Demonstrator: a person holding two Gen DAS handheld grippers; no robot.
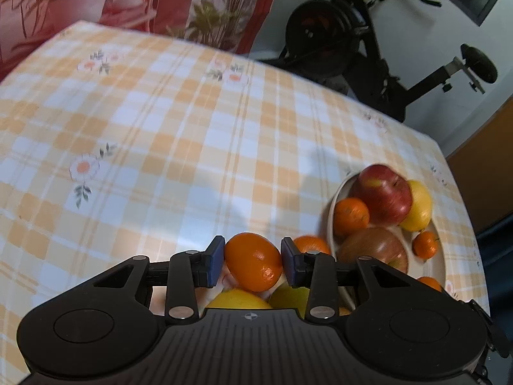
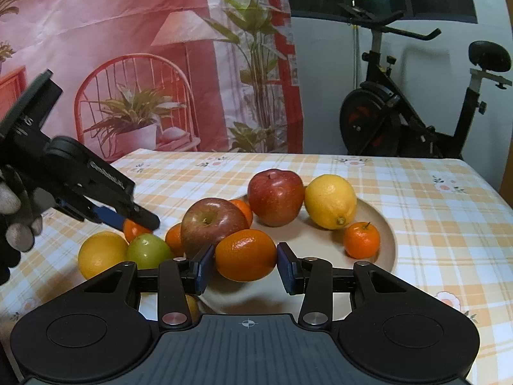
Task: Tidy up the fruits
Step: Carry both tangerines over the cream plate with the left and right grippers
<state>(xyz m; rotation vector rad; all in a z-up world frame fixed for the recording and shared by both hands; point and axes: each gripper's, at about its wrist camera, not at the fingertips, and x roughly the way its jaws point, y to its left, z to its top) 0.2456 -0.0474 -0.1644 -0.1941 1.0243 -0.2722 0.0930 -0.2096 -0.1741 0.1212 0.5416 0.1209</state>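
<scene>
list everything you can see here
plate: one, beige, on table
apples: two, red, on plate
lemon: one, yellow, on plate
mandarin: one, orange, plate's right side
loose oranges: two, beside nearer apple
green fruit: one, left of plate
yellow fruit: one, left of green fruit
tablecloth: one, orange-white check
exercise bike: one, black, behind table
left gripper: black, fingers closed on small orange
right gripper: black, fingers closed on large orange

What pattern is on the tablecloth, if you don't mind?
Orange-and-white check with small flowers on the tablecloth, clearest in the left wrist view.
</scene>
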